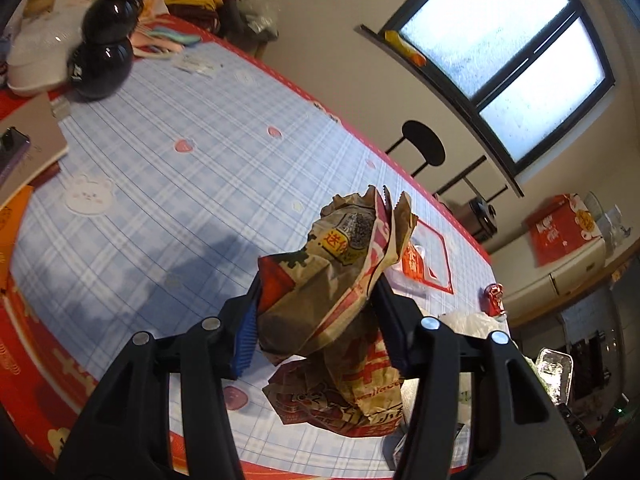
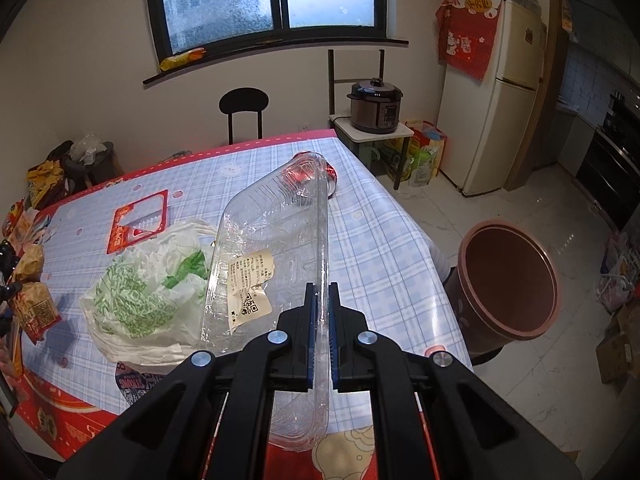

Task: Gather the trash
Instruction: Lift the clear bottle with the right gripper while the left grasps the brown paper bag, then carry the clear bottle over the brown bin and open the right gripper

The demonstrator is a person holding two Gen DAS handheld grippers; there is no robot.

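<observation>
My left gripper (image 1: 316, 292) is shut on a crumpled brown and red paper food bag (image 1: 340, 272) and holds it above the blue checked tablecloth (image 1: 180, 184). My right gripper (image 2: 322, 292) is shut on the rim of a clear plastic food box (image 2: 272, 248) with a white label, held tilted above the table. A brown trash bin (image 2: 508, 280) stands on the floor to the right of the table. A white and green plastic bag (image 2: 144, 296) lies on the table left of the box. A red can (image 2: 330, 174) lies behind the box and also shows in the left wrist view (image 1: 495, 300).
A black gourd-shaped bottle (image 1: 106, 36), a white lid and a notebook stand at the table's far end. A red card (image 2: 138, 224) lies on the cloth. A black chair (image 2: 243, 114), a pressure cooker (image 2: 376, 106) on a stand and a fridge (image 2: 496, 96) are beyond the table.
</observation>
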